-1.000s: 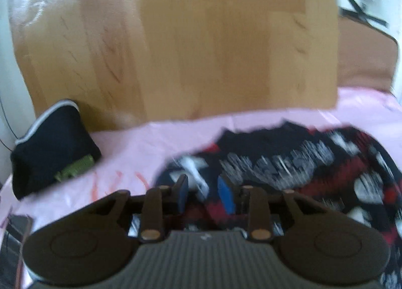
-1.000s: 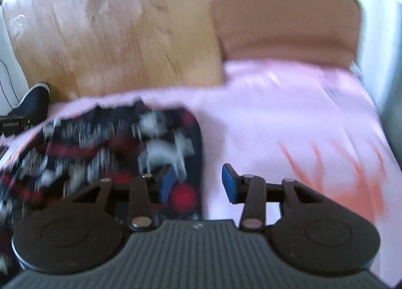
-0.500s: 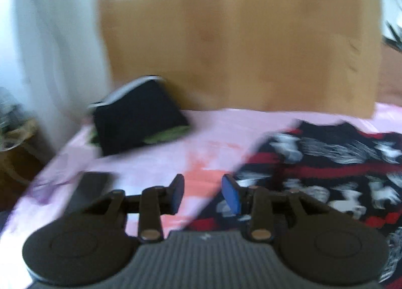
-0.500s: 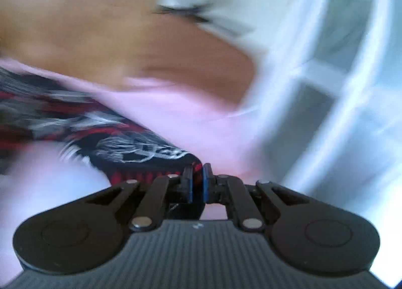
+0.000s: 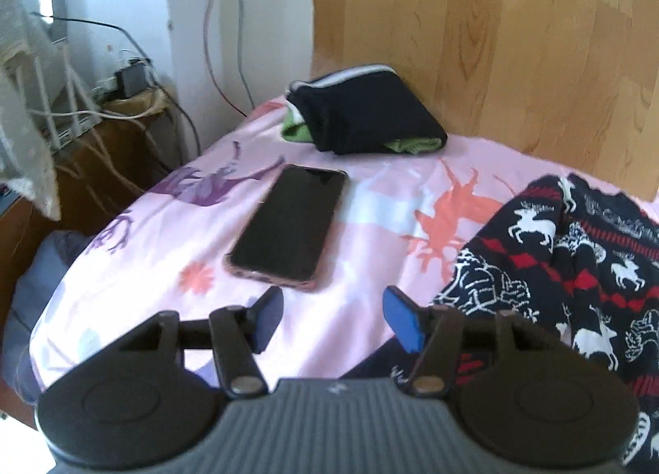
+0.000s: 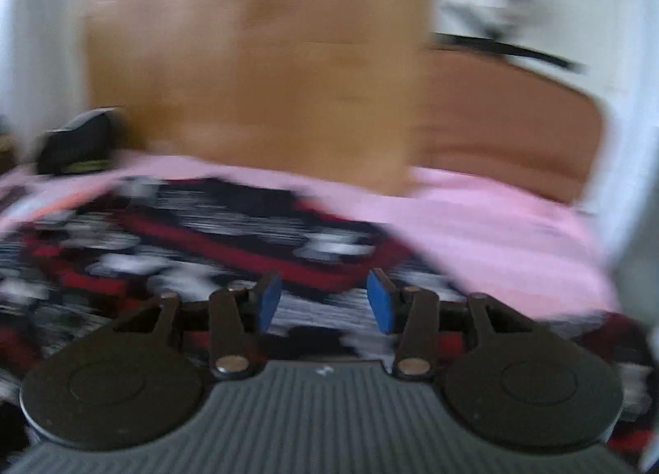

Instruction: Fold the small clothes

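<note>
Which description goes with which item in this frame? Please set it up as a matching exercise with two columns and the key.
Column 1:
1. phone
2. folded dark garment
3. reindeer-pattern garment
4. left gripper

Column 2:
A. spread loosely on the right side of the pink bedsheet
B. open, nothing between its pads
C. lying screen-up, dark, in a pinkish case
D. by the wooden headboard, green showing under it

Pairs: 1-C, 2-D, 3-A, 4-B
</note>
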A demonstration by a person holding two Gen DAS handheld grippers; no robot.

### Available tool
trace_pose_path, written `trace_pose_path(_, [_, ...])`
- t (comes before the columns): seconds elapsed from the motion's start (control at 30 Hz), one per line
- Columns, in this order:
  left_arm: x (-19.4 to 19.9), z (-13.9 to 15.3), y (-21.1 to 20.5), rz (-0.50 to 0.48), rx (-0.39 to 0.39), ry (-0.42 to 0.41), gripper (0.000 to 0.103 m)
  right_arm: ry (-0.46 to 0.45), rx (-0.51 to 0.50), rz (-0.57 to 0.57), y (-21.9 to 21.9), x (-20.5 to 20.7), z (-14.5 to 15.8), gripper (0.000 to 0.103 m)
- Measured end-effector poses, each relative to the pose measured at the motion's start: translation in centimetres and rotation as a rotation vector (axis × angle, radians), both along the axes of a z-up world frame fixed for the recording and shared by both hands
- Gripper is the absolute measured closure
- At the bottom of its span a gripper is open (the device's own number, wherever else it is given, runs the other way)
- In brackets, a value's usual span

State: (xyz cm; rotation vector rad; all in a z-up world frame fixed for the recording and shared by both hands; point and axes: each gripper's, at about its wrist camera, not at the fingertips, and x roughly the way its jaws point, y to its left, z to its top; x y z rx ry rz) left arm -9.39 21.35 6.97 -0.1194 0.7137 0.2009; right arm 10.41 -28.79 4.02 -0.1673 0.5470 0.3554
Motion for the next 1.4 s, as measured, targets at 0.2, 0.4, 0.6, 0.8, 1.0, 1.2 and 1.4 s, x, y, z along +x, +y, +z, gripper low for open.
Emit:
trace_pose_path(0.2, [-5.0, 2.7, 3.9, 0.1, 0.015, -0.117, 0.045, 0.1, 0.032, 0.529, 15.0, -2.2, -0.1, 0.053])
trace_pose_path(0.4, [-10.3, 4.3, 8.3, 0.269, 0.024, -0.176, 0.045, 0.063, -0.207, 1.065, 28.8, -11.3, -2.9, 0.047])
trace_pose_path(0.6, [-14.0, 3.7, 12.1, 0.398, -0.003, -0.193, 0.045, -0.016, -0.358, 1.287, 34.9, -16.4, -5.7, 0.046])
trace_pose_path(0.8, [-15.0, 3.8, 13.6, 0.467, -0.01, -0.226, 0.045, 0.112, -0.127, 1.201, 39.2, -13.0, -1.4, 0.093])
trace_pose_path(1.0, [-11.8, 4.5, 11.4, 0.382, -0.035, -0.253, 0.045, 0.019, 0.253, 0.944, 38.6, -3.2, 14.0, 0.093])
trace_pose_path(1.2, [-5.5, 5.0, 5.9, 0.154, -0.062, -0.272, 0.044, -0.104, 0.365, 0.648, 30.3, 5.3, 20.5, 0.093])
trace_pose_path(1.4, [3.9, 5.1, -1.1, -0.087, -0.098, -0.239, 0.042, -0.096, 0.406, 0.359, 16.0, 10.5, 17.1, 0.093])
